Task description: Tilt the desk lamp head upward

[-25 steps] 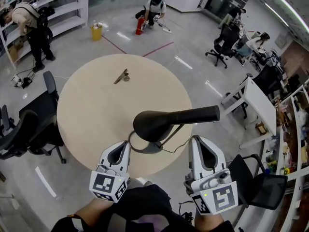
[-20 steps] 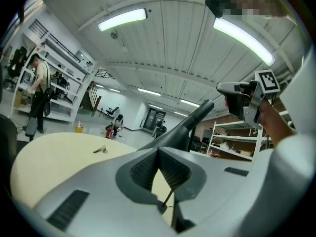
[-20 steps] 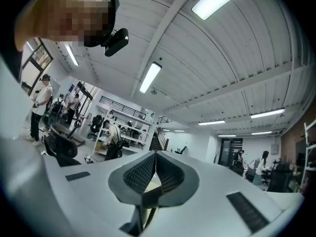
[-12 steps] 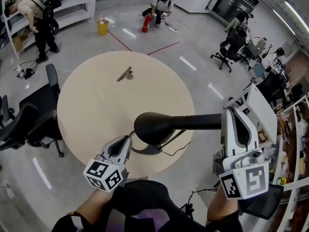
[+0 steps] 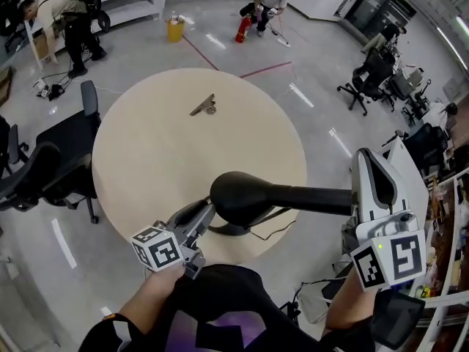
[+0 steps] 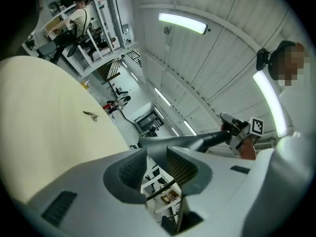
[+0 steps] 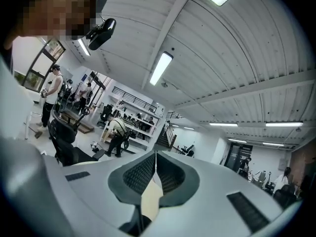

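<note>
A black desk lamp stands at the near edge of the round beige table (image 5: 146,160), with its head (image 5: 245,195) above its base (image 5: 227,230). The long rear end (image 5: 322,199) of the head reaches right. My left gripper (image 5: 206,210) lies low by the base and stem. Its jaws are opening, the pads stand apart, and only the thin stem (image 6: 163,185) crosses the gap. The lamp head (image 6: 173,143) shows beyond the left gripper (image 6: 157,154). My right gripper (image 5: 372,161) stands upright at the tip of that rear end. The right gripper (image 7: 155,154) is shut on nothing and faces the ceiling.
A small metal object (image 5: 205,106) lies at the far side of the table. Black office chairs (image 5: 51,167) stand to the left and a white desk (image 5: 410,174) to the right. People work by the shelves (image 5: 66,13) and on the floor far off.
My right gripper has moved from beside the lamp base out to the right, up to the rear end of the lamp head. The left gripper has tipped over by the base and its jaws have parted.
</note>
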`<action>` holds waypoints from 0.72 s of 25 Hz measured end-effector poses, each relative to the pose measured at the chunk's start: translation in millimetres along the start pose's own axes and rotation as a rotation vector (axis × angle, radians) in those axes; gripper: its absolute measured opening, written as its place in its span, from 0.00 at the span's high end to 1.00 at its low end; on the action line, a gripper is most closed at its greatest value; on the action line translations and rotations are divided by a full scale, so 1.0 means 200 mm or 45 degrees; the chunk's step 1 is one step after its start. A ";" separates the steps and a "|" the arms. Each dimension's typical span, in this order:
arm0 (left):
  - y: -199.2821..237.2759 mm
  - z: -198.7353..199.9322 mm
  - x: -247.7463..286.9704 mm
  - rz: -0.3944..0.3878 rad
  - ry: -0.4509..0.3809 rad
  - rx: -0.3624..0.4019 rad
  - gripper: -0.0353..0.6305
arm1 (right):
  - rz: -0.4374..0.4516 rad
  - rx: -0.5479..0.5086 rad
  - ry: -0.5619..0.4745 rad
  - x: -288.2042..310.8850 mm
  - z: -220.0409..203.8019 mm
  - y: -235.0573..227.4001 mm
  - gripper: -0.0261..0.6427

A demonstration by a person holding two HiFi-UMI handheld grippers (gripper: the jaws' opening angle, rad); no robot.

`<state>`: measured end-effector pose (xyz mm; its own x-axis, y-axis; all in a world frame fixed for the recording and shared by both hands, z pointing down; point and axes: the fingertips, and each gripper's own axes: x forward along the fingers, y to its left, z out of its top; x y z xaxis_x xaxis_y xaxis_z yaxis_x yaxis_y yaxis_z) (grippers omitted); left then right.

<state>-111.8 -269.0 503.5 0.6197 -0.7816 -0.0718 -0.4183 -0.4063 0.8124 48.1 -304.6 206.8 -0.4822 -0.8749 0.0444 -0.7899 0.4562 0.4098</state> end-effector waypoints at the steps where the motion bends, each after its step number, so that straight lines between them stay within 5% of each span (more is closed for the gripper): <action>1: 0.01 -0.01 0.01 -0.006 0.004 -0.017 0.72 | 0.011 0.000 0.007 0.01 -0.01 0.00 0.94; 18: 0.04 -0.04 0.09 -0.230 0.047 -0.245 0.69 | 0.129 -0.009 0.185 0.08 -0.15 0.02 0.94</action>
<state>-99.2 -282.0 513.2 0.6979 -0.6855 -0.2072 -0.1672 -0.4373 0.8836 48.0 -321.3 237.4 -0.4989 -0.8390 0.2170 -0.7372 0.5425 0.4027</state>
